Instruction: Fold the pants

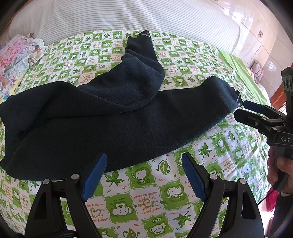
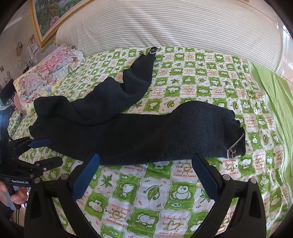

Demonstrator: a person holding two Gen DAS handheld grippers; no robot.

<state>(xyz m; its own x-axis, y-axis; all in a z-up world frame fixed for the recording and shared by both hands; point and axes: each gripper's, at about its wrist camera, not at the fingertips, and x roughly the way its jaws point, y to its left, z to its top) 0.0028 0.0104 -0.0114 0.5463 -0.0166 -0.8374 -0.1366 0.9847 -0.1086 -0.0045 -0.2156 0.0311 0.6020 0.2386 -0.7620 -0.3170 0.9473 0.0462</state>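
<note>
Dark navy pants (image 1: pixel 119 119) (image 2: pixel 146 135) lie spread on the green and white patterned bedsheet (image 1: pixel 146 197) (image 2: pixel 150 197). The waist is at the left. One leg angles away toward the headboard, ending at a cuff (image 2: pixel 153 50). The other leg runs right along the near side to a cuff with a small bow (image 2: pixel 232 152). My left gripper (image 1: pixel 144 157) (image 2: pixel 49 152) is open just short of the pants' near edge, toward the waist end. My right gripper (image 2: pixel 146 156) (image 1: pixel 245 109) is open in front of the near leg, close to its cuff. Neither holds cloth.
A floral pillow (image 1: pixel 16 53) (image 2: pixel 49 71) lies at the far left of the bed. A striped padded headboard (image 1: pixel 128 14) (image 2: pixel 164 23) runs along the back. A plain green sheet (image 2: pixel 274 100) covers the right side. A person's hand (image 1: pixel 278 168) (image 2: pixel 14 195) grips each handle.
</note>
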